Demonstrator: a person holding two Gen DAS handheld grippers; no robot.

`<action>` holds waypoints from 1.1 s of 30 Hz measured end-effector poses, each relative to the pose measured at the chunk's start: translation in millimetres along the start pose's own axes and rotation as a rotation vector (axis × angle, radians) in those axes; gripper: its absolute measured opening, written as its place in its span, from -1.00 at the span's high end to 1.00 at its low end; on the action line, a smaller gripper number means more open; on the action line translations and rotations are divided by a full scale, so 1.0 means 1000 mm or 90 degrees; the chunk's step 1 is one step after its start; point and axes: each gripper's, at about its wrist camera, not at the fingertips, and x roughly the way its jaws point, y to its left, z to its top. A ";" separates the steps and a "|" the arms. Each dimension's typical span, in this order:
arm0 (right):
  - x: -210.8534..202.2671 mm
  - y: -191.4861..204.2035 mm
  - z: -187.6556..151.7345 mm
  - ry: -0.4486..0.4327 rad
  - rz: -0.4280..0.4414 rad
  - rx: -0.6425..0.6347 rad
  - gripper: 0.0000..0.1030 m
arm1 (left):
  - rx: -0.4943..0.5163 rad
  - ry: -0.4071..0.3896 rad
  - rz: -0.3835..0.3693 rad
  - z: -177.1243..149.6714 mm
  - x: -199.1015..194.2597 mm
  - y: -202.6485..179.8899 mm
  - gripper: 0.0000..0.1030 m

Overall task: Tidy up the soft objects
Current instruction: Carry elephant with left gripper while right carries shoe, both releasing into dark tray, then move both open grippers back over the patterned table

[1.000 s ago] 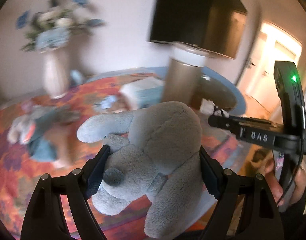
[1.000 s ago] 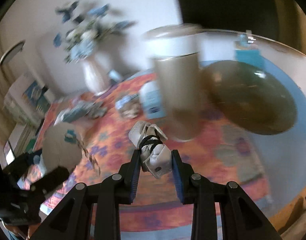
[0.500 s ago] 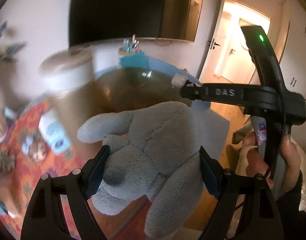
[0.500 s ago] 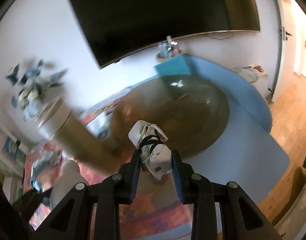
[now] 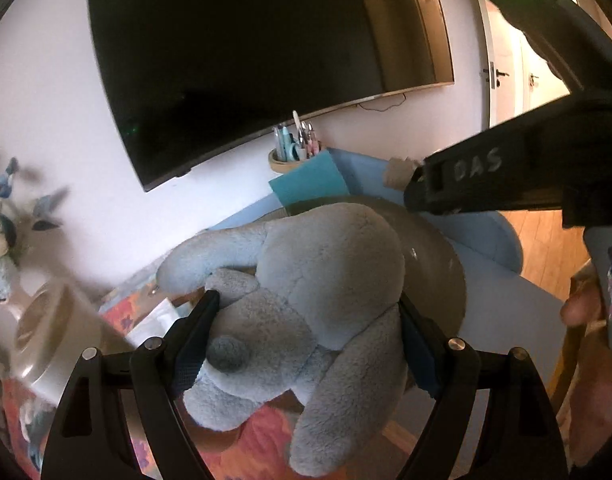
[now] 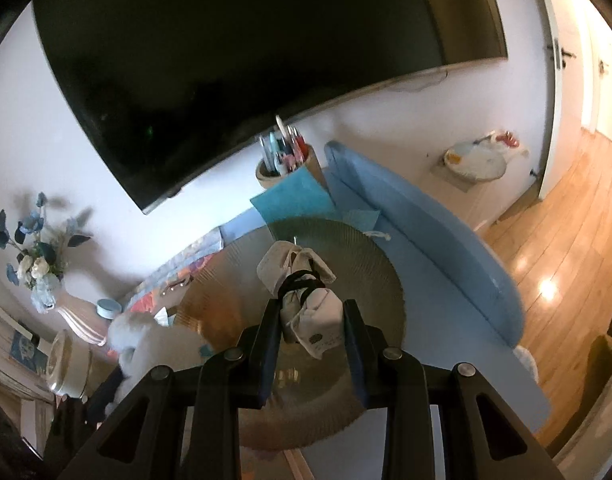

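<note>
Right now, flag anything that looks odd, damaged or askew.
Nothing stands out. The left gripper holds the grey plush toy intact, the right gripper holds the tied cloth bundle over the round woven basket.

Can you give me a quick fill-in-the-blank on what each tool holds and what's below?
1. The left tool is shut on a grey ____ toy.
2. The right tool grips a cloth pouch tied with a ____ band.
3. Below the pouch sits a round ____.
4. On the wall hangs a dark ____.

Missing words: plush; black; basket; TV
</note>
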 end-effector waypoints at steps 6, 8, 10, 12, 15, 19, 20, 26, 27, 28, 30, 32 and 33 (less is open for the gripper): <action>0.028 -0.006 0.001 0.041 -0.003 0.000 0.07 | 0.040 -0.016 0.045 -0.007 0.007 -0.010 -0.83; 0.027 -0.008 0.000 0.036 0.000 0.002 -0.04 | 0.051 -0.020 0.037 -0.009 0.003 -0.015 -0.90; 0.020 -0.013 -0.004 0.031 -0.001 0.009 -0.05 | 0.061 -0.022 0.027 -0.012 -0.005 -0.021 -0.90; 0.010 -0.017 -0.007 0.022 0.005 0.020 -0.05 | 0.069 -0.033 0.013 -0.017 -0.019 -0.024 -0.90; -0.011 -0.020 -0.015 0.005 0.009 0.031 -0.06 | 0.078 -0.047 -0.005 -0.026 -0.042 -0.025 -0.90; -0.037 -0.011 -0.041 -0.005 0.032 0.027 -0.13 | 0.075 -0.056 -0.048 -0.055 -0.084 -0.013 -0.90; -0.040 -0.007 -0.049 -0.002 0.041 0.023 -0.14 | 0.069 -0.053 -0.061 -0.065 -0.096 -0.007 -0.90; -0.044 0.048 -0.111 0.029 0.110 -0.069 -0.14 | 0.036 -0.031 -0.032 -0.123 -0.135 0.054 -0.90; -0.043 0.060 -0.119 0.037 0.123 -0.087 -0.14 | 0.036 -0.028 -0.009 -0.131 -0.139 0.065 -0.90; -0.042 0.074 -0.128 0.046 0.137 -0.106 -0.14 | 0.050 -0.024 0.037 -0.140 -0.145 0.077 -0.90; -0.036 0.107 -0.142 0.072 0.162 -0.147 -0.14 | 0.072 -0.024 0.129 -0.153 -0.154 0.097 -0.90; -0.026 0.142 -0.154 0.108 0.188 -0.177 -0.14 | 0.064 -0.021 0.188 -0.168 -0.164 0.127 -0.90; -0.022 0.158 -0.158 0.122 0.196 -0.198 -0.14 | 0.040 -0.014 0.197 -0.174 -0.168 0.142 -0.90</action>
